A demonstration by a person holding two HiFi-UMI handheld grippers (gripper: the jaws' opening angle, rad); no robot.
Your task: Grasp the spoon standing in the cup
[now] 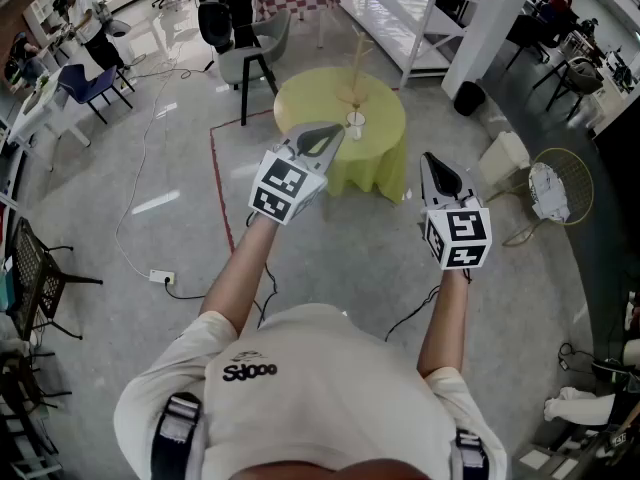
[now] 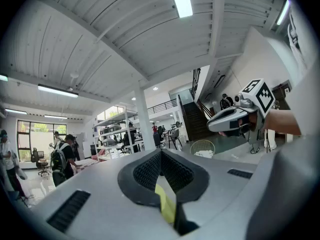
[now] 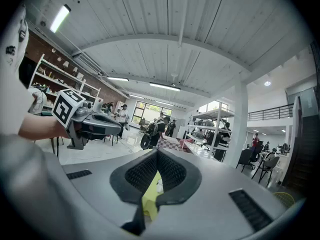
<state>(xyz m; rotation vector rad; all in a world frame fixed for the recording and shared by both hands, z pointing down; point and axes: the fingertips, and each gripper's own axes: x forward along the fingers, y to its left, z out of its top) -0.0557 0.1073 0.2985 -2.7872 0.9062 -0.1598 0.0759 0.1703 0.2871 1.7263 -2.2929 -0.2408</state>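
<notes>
A small white cup (image 1: 355, 123) stands on a round table with a yellow cloth (image 1: 310, 98), a few steps ahead of me. A thin pale stick (image 1: 353, 73) rises at the cup; I cannot tell whether it is the spoon. Both grippers are held up in the air, well short of the table. My left gripper (image 1: 328, 133) is shut and empty, its tip (image 2: 161, 154) closed. My right gripper (image 1: 432, 163) is also shut with nothing in it (image 3: 157, 152). Under its tip I see the cup (image 3: 159, 186) and the yellow cloth (image 3: 150, 200).
A grey chair (image 1: 250, 58) stands left of the table and white shelving (image 1: 400, 18) behind it. A white box (image 1: 503, 153) and a wire chair (image 1: 560, 183) are to the right. Red floor tape (image 1: 222, 188) and a cable with a power strip (image 1: 160, 276) lie left.
</notes>
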